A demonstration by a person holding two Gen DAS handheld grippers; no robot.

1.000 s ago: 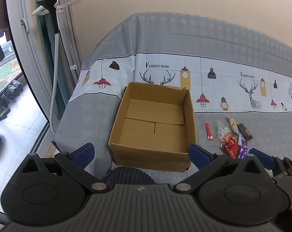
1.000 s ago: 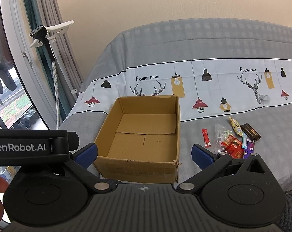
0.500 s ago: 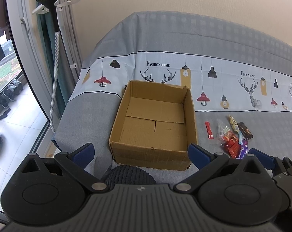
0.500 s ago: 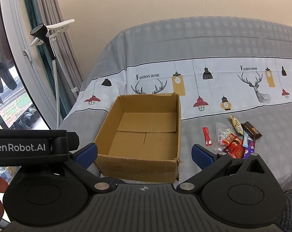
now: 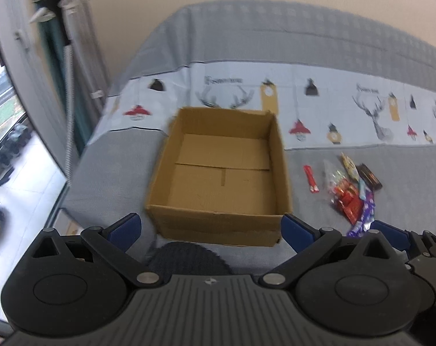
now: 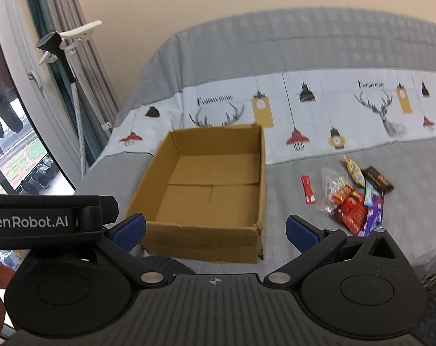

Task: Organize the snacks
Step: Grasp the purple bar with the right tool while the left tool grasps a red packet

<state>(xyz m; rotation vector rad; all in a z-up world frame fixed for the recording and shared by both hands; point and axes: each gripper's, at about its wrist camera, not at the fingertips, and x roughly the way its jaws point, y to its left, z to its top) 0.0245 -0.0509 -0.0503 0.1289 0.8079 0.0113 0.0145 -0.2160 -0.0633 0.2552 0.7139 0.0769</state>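
An open, empty cardboard box sits on a grey patterned cloth. To its right lies a pile of snack packets and a single red stick packet. My left gripper is open and empty, held short of the box's near wall. My right gripper is open and empty, also short of the box. The left gripper's body shows at the left of the right wrist view.
The cloth-covered surface runs back to a beige wall. A garment steamer and curtains stand at the left by a glass door. The surface's left edge drops to the floor.
Both grippers moved slightly forward toward the box and the views are now blurred. Both jaws stay open and empty.
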